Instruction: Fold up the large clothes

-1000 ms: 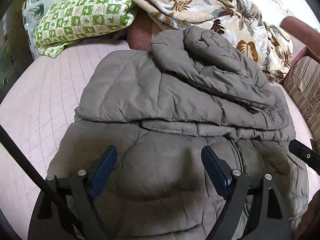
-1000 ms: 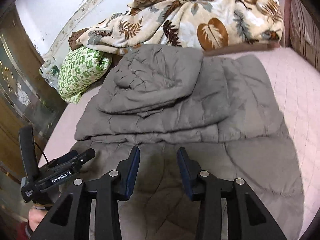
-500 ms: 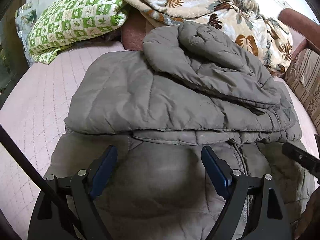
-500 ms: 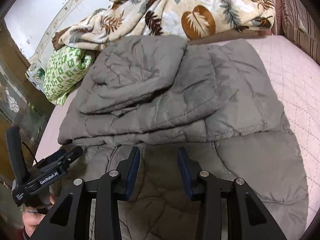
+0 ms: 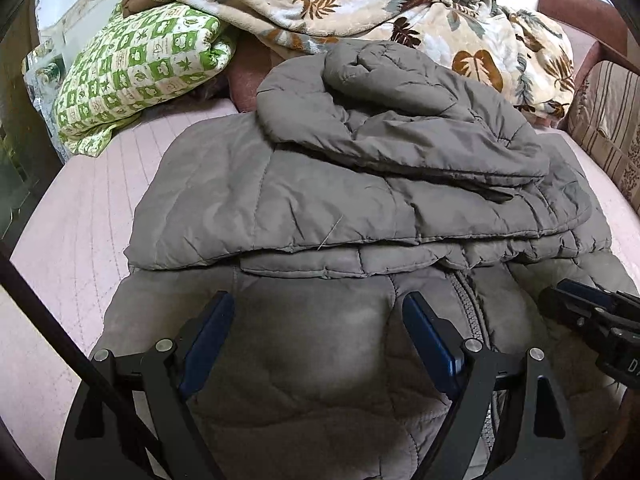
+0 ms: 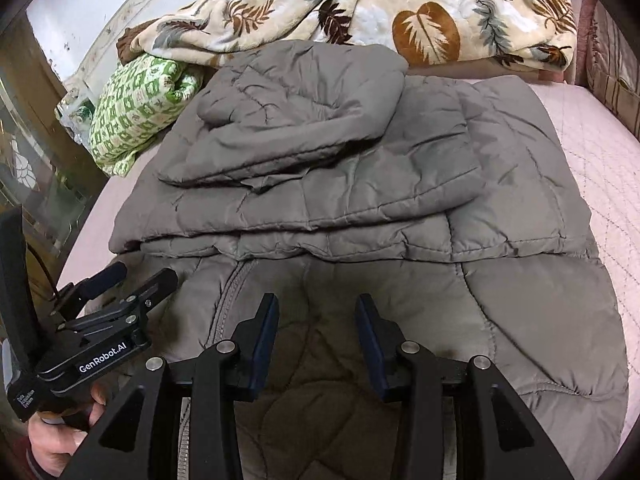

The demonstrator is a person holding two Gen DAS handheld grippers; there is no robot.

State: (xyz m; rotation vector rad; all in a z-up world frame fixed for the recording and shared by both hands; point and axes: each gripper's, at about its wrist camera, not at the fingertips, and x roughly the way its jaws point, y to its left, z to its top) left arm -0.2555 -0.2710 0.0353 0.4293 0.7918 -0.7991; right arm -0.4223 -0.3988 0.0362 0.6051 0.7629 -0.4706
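- The grey quilted jacket [image 5: 320, 200] lies on the bed [image 5: 72, 240], puffy and matte, with stitched channels; its upper half is folded down over itself in thick, rumpled layers, the topmost a rounded, creased lump.
- A zipper [image 5: 464, 292] runs down the near, flat panel, whose darker lining shows in the right wrist view.
- The left tongs [image 5: 318, 312] hang just above that near panel, spread wide, blue pads facing each other with nothing between them.
- The right tongs [image 6: 316, 312] hang over the same panel beside the zipper, set about half apart and pinching nothing; a hand [image 6: 60, 436] grips the other tool's handle at the lower left of that view.
- The bed cover is pale pink with a quilted diamond pattern.
- Beyond the jacket lie a green-and-white checked pillow [image 5: 136, 76] and a plush, cream, leaf-printed blanket [image 5: 380, 8], heaped loosely.
- Compared with a second ago, both tongs sit lower and closer to the folded edge, which now fills more of each view; the jacket's folds look unchanged.
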